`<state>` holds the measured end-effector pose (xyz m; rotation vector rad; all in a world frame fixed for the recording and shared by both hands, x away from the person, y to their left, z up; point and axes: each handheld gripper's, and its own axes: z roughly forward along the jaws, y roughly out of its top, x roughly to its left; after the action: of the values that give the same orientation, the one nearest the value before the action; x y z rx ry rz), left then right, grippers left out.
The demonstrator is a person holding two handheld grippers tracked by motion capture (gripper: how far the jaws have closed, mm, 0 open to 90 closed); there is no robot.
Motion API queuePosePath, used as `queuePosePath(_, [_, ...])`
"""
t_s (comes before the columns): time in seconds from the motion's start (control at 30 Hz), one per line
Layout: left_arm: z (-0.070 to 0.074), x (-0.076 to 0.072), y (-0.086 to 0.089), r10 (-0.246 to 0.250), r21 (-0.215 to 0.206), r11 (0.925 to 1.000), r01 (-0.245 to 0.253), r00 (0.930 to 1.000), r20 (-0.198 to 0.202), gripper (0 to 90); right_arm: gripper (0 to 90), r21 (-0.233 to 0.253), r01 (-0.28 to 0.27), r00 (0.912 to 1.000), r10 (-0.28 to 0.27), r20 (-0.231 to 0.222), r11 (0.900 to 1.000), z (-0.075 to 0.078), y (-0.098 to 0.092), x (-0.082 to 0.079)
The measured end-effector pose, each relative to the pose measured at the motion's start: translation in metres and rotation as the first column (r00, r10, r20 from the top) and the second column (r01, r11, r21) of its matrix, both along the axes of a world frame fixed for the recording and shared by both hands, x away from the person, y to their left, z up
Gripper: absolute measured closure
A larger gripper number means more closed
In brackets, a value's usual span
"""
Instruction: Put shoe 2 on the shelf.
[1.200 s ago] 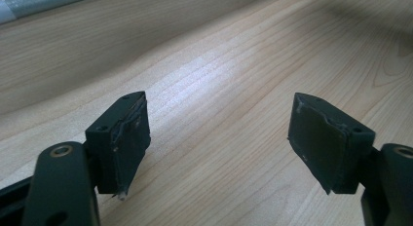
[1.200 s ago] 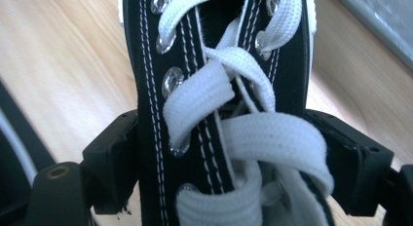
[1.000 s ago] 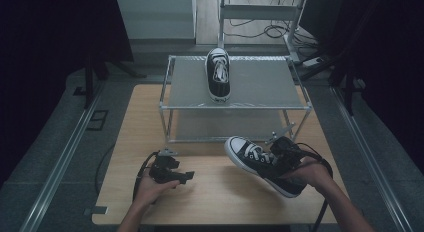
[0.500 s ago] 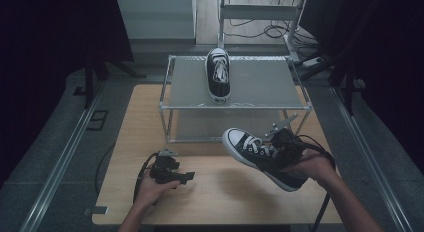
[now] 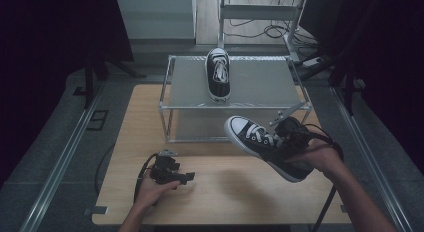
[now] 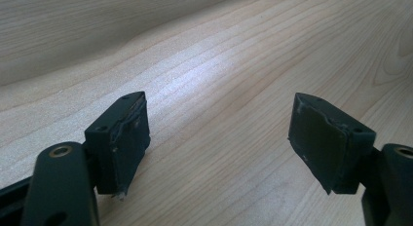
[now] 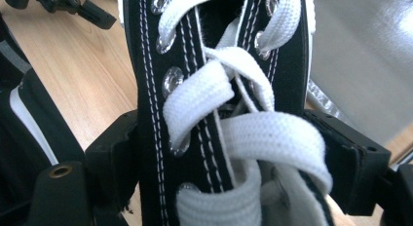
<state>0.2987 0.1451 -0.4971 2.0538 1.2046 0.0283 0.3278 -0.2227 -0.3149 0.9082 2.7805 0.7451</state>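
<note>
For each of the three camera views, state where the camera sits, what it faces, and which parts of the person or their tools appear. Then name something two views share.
High view: fixed above the person's side, looking forward and down on the wooden table and metal rack; both forearms enter from below.
Left gripper view: rides the left gripper, facing bare tabletop between open jaws.
Right gripper view: rides the right gripper, facing the laces of the held sneaker.
Shared: the high view also shows that held sneaker and the left gripper.

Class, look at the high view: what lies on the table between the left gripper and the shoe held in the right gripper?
Nothing: bare wooden table separates the left gripper from the held shoe, seen in the high view.
</note>
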Motion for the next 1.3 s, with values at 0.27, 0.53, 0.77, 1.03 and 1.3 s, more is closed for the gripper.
queuePosePath(0.27, [0.000,0.000,0.000,-0.004,-0.002,1.0000,0.004,1.0000,-0.001,23.4,19.6,-0.014,0.018,0.9994,-0.018,0.030,1.000,0.021,0.001,0.008])
queuePosePath(0.53, [0.000,0.000,0.000,-0.004,-0.003,1.0000,0.004,1.0000,-0.002,23.3,19.6,-0.023,0.059,0.9975,-0.058,0.040,0.998,0.039,0.001,0.022])
queuePosePath(0.77, [0.000,0.000,0.001,-0.004,-0.004,1.0000,0.004,1.0000,-0.005,23.3,19.6,-0.025,0.115,0.9930,-0.115,0.030,0.993,0.050,-0.002,0.040])
queuePosePath(1.03, [-0.001,0.000,-0.001,-0.009,0.003,1.0000,0.009,0.9999,-0.006,23.4,19.5,-0.025,0.161,0.9869,-0.160,0.019,0.987,0.054,-0.001,0.061])
queuePosePath(1.3, [-0.001,0.000,-0.001,-0.011,0.002,0.9999,0.011,0.9999,-0.007,23.4,19.5,-0.018,0.238,0.9713,-0.238,0.008,0.971,0.057,0.000,0.080])
